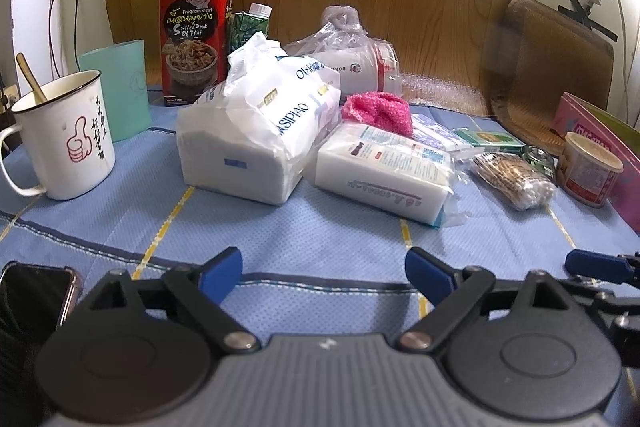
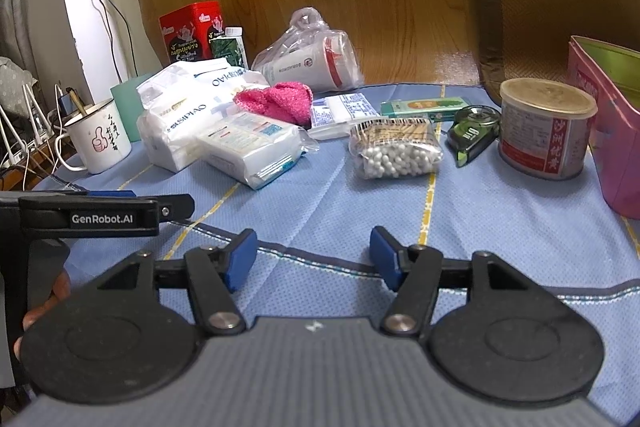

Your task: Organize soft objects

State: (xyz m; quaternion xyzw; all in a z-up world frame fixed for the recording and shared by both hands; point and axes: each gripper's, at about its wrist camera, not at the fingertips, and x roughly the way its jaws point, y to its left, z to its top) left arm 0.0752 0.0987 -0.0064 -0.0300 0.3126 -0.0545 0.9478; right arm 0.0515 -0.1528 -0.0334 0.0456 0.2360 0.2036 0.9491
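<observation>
Straight ahead of both grippers: soft packs, nothing held.
L gripper wide, faces tissue pack; R gripper wide, nearer swab bag, lying crosswise.

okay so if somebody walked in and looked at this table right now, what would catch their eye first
Probably the pink knitted cloth, bright against the white tissue packs heaped mid-table on the blue tablecloth. Next, the tall red tin standing at the back left, behind a white thumbs-up mug. Both grippers, left and right, hang open and empty at the near edge.
</observation>
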